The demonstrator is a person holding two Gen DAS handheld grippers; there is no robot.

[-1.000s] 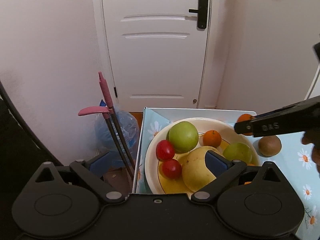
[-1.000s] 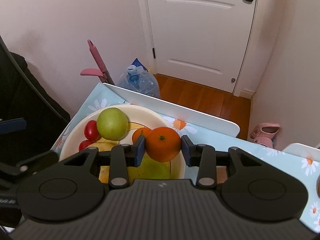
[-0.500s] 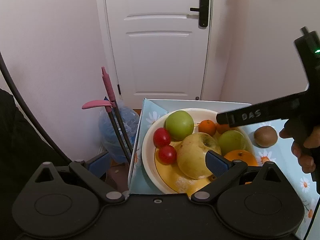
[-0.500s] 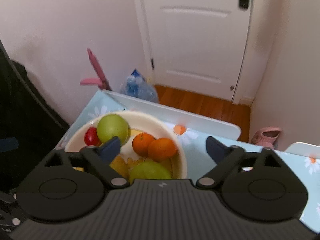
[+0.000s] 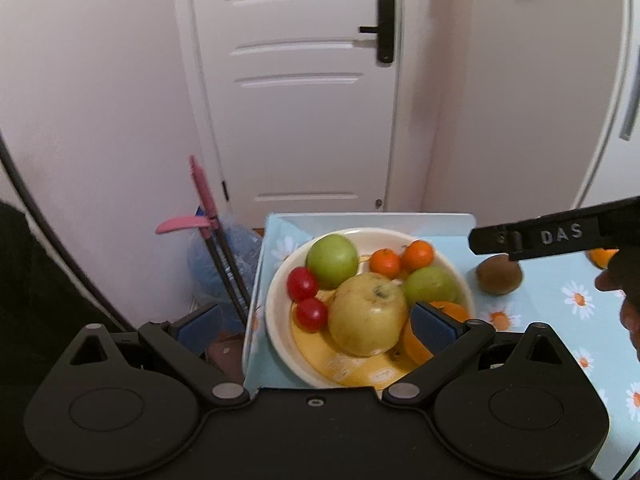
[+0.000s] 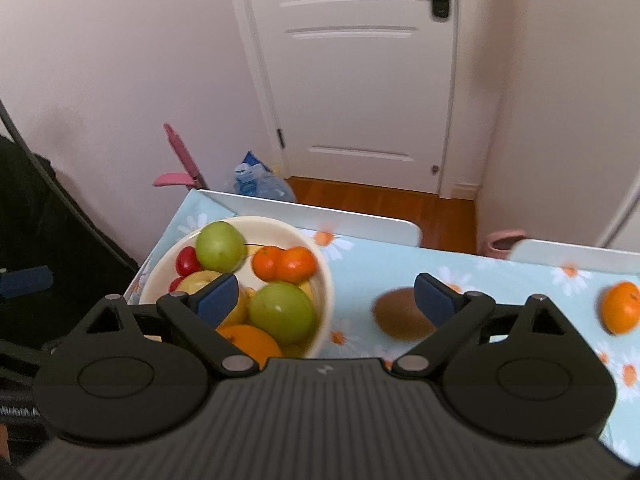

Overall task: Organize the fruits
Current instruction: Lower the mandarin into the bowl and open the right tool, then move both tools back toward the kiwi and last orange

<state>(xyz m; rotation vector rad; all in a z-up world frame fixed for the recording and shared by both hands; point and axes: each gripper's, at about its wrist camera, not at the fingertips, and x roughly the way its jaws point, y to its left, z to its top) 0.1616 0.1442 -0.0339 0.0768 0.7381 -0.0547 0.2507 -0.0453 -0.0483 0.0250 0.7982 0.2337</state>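
A cream bowl [image 5: 280, 280] [image 6: 324, 276] on the daisy-print table holds green apples [image 5: 332, 261], a yellow pear [image 5: 367, 314], red tomatoes [image 5: 303, 283], two small oranges [image 6: 285, 263] and a larger orange [image 6: 250, 342]. A brown kiwi [image 6: 400, 314] [image 5: 499, 274] and another orange [image 6: 621, 307] lie on the cloth to the bowl's right. My right gripper [image 6: 326, 300] is open and empty above the bowl's right rim and the kiwi. My left gripper [image 5: 316, 326] is open and empty, low over the bowl's near left side.
The table [image 6: 500, 276] ends at white edges just behind the bowl. Past its left corner stand a pink-handled mop [image 5: 202, 188] and a water jug [image 6: 260, 188]. A white door [image 5: 296, 80] is behind. The right gripper's body [image 5: 556, 234] crosses the left wrist view.
My right gripper opened and let the orange go into the bowl beside the other small orange, then drew back to the right. My left gripper rose slightly.
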